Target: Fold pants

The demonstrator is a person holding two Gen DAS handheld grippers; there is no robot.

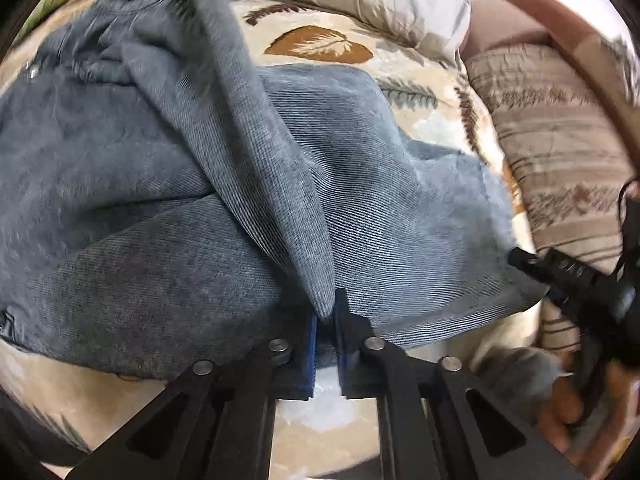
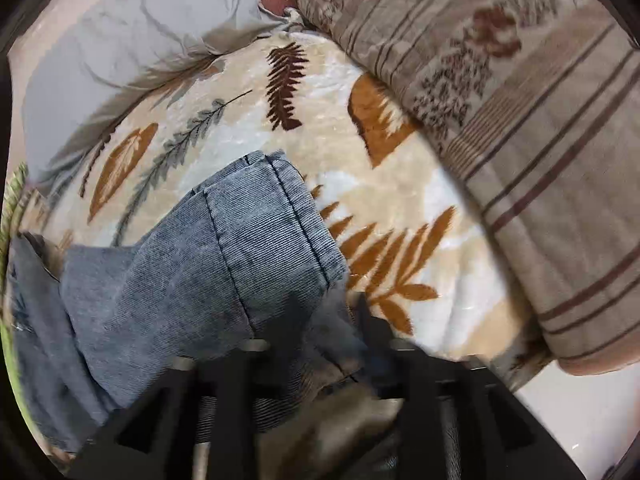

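- My left gripper (image 1: 326,320) is clamped on a pinched ridge of the pants (image 1: 180,200); the blue pads (image 1: 311,354) press the grey-blue cloth from both sides, and the fabric rises from them in a tight fold.
- The pants lie on the leaf-print blanket (image 1: 416,120), which I take as my landmark. Most of the denim spreads over its near part, bunched into thick folds.
- Seen from my right wrist, one hemmed pant leg end (image 2: 256,240) lies on that same blanket, its stitched cuff pointing toward the blanket's far side.
- My right gripper (image 2: 332,332) sits at the near edge of that leg end. Its fingers (image 2: 372,320) are blurred with motion. The jaws stand partly apart with denim between them, but I cannot tell whether the pads press on the cloth.
- From my left wrist, the right gripper shows at the corner of the pants, low at the blanket's right side, with a hand (image 1: 568,404) behind it.
- A striped brown quilt (image 2: 520,140) is piled along the blanket's right edge.
- A pale grey pillow (image 2: 132,48) rests at the blanket's far edge.
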